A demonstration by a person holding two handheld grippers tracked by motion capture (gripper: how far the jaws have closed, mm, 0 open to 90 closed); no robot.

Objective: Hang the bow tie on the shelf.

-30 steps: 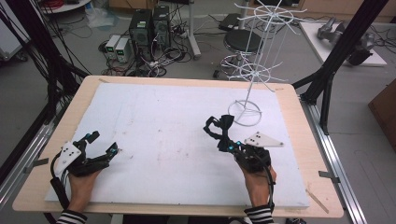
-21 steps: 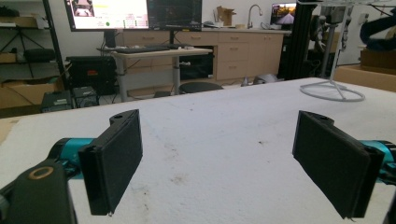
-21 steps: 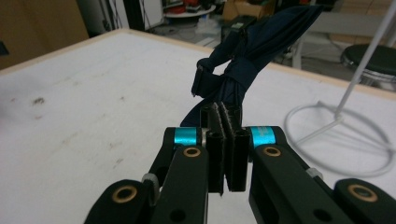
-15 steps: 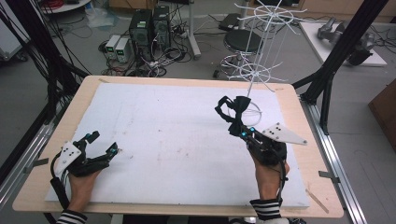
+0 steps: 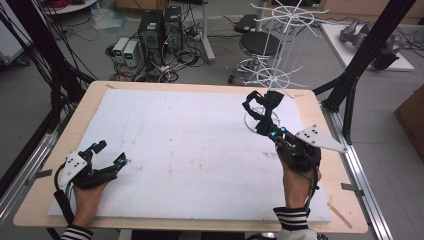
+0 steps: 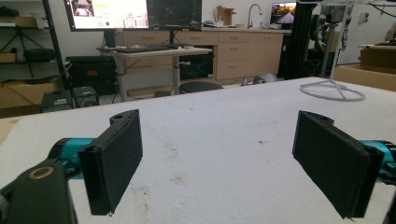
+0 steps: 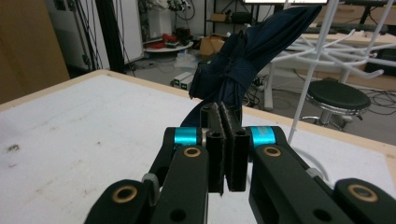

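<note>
Bow (image 5: 263, 102), dark blue cloth, hangs pinched tight in the right gripper (image 5: 261, 114), up beside the white wire rack (image 5: 280, 45). Next, I think, it must hook onto an arm. The left gripper (image 5: 107, 155) rests wide apart.

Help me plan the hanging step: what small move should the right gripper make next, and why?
Probably lift the right gripper a little higher toward the white wire rack. It is shut on the dark bow tie, which hangs beside the rack's pole, below its upper arms, so it likely needs more height before hooking on.
</note>
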